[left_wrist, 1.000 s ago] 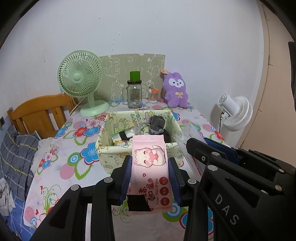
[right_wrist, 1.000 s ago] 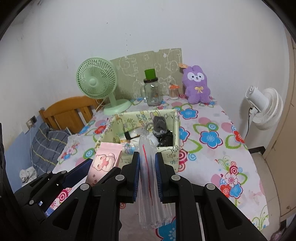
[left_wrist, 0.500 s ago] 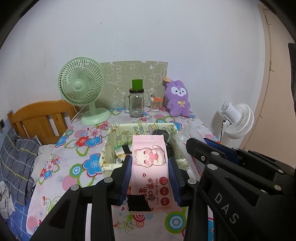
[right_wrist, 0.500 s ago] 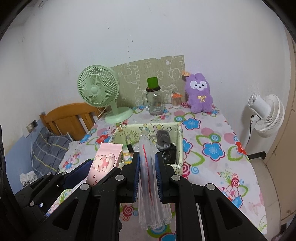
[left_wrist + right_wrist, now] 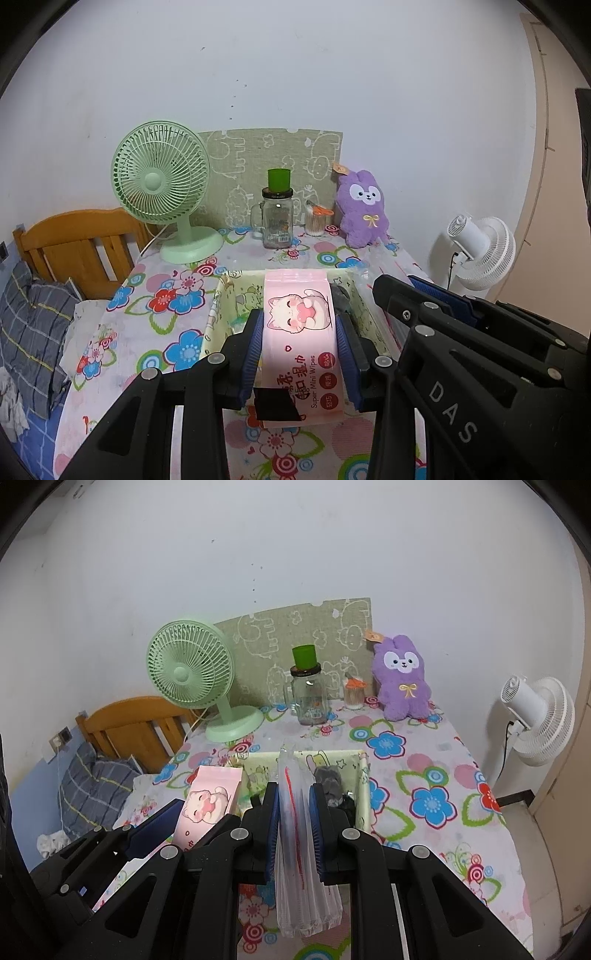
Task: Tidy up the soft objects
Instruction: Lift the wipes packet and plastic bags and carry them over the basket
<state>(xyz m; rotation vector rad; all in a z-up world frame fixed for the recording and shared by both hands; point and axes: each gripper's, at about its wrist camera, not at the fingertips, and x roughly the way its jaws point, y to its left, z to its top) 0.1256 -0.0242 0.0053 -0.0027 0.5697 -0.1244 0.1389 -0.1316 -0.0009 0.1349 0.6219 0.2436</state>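
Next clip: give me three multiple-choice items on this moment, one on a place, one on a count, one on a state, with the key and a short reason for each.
1. Where does the purple plush stand?
A. In the basket
B. At the table's far edge by the wall
C. On the chair

2. How many fans are in view?
A. One
B. Two
C. Three

3. What does the left tool hold?
A. Pink wipes pack
B. Glass jar
C. Nothing

Key:
1 B, it sits beside the jar, with the basket nearer the camera.
2 B, a green fan on the table and a white fan beside it.
3 A, the wipes pack is pinched between its pads.
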